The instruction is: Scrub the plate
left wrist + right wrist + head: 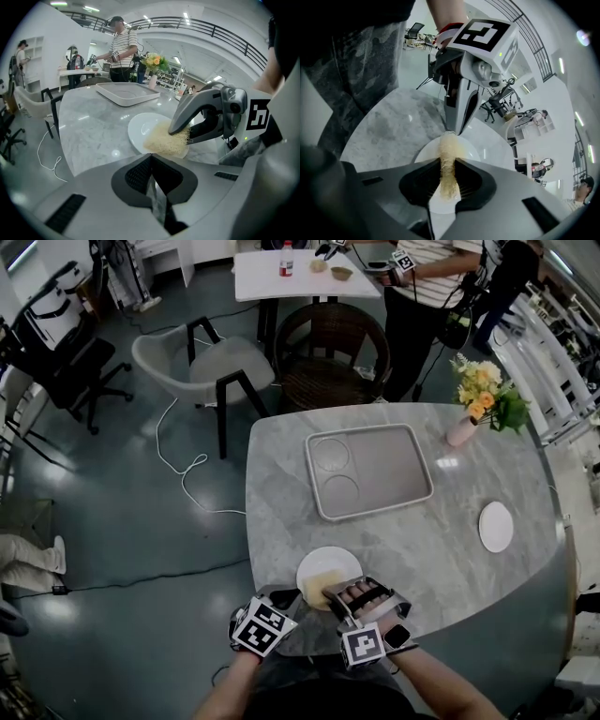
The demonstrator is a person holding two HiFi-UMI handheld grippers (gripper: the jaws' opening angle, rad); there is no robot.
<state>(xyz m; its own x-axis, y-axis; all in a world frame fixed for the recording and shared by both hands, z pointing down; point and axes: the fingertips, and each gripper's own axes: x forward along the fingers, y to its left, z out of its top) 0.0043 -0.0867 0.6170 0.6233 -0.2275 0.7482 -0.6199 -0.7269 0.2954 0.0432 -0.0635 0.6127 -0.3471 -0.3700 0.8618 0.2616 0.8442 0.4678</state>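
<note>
A white plate (325, 563) lies near the front edge of the marble table (281, 512). On it rests a yellow fibrous scrub pad (322, 589). My right gripper (332, 594) is shut on the pad and presses it to the plate; in the right gripper view the pad (447, 157) sits between the jaws of that gripper (447, 176), above the plate (472, 151). My left gripper (289, 600) is shut on the plate's near-left rim; its own view shows it (153, 176) closed, with the plate (140, 127), the pad (164, 141) and the right gripper (182, 134) just beyond.
Mid-table lies a grey tray (384, 474) with two round recesses. A small white saucer (495, 526) sits at the right, and a pink vase of flowers (480, 399) at the back right. Chairs (202, 367) and a person (427, 287) at another table are beyond.
</note>
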